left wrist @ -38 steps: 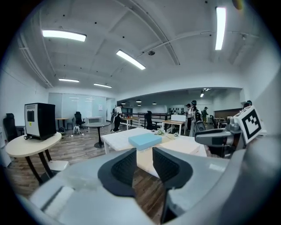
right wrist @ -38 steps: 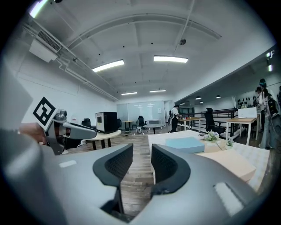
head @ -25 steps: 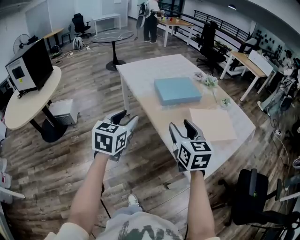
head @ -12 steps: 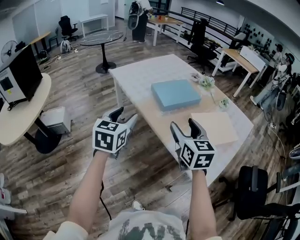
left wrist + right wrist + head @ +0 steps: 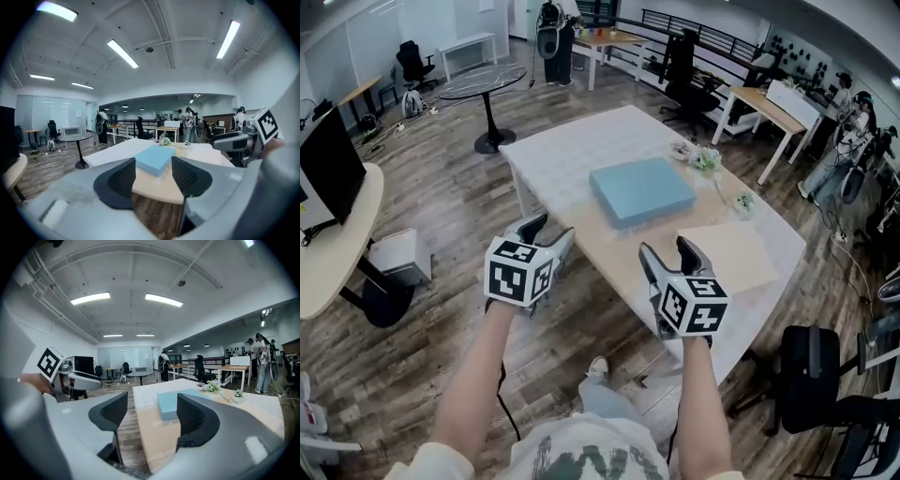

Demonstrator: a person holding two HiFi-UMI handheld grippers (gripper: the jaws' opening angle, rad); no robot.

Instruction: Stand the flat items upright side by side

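The left gripper's [image 5: 548,230] jaws stand apart with nothing between them. The right gripper's [image 5: 664,248] jaws are opening, also empty. Both hang at the near edge of the worktop [image 5: 572,159], the left one over the wooden floor [image 5: 441,187]. A blue slab [image 5: 642,190] lies flat mid-worktop, well beyond the jaws. A tan board [image 5: 734,253] lies flat just near and right of it.

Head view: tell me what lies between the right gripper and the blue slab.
Only bare tan tabletop lies between the right gripper, its empty jaws opening, and the blue slab; head and right gripper views both show it.
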